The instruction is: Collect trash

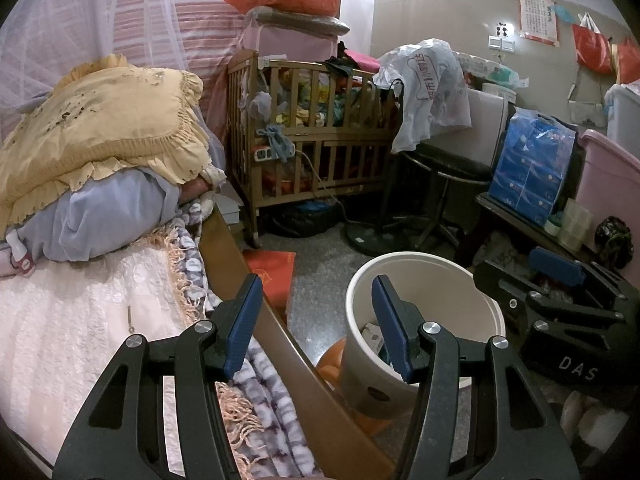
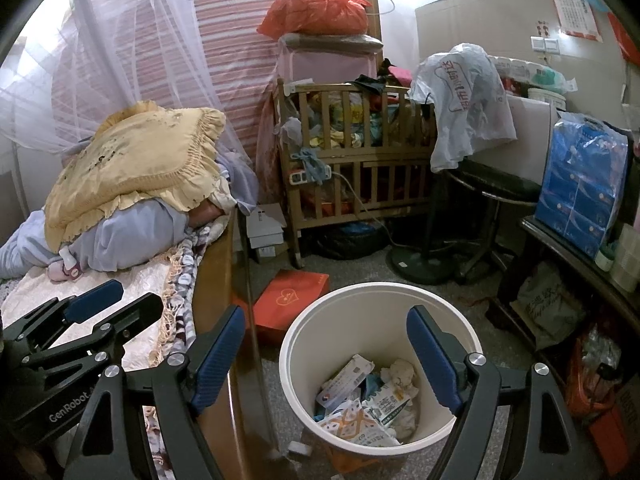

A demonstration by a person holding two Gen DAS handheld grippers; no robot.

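A white waste bin [image 2: 298,354] stands on the floor beside the bed. Inside it lie several flattened cartons [image 2: 352,408] and a crumpled tissue [image 2: 402,372]. My right gripper [image 2: 326,360] hangs above the bin's mouth, open, with nothing between its blue pads. Over the bed's wooden edge my left gripper [image 1: 316,328] is open and empty too, with the bin [image 1: 440,300] just to its right. Each gripper shows in the other's view: the left gripper [image 2: 116,308] over the bedding, the right gripper [image 1: 560,286] beyond the bin. A small white scrap [image 2: 300,447] lies on the floor at the bin's base.
A red gift box [image 2: 292,304] lies on the floor between bed and bin. Behind stand a wooden crib [image 2: 352,168] full of clothes, a black stool [image 2: 496,188] and a fan base [image 2: 420,264]. A dark shelf [image 2: 576,264] with bags lines the right side.
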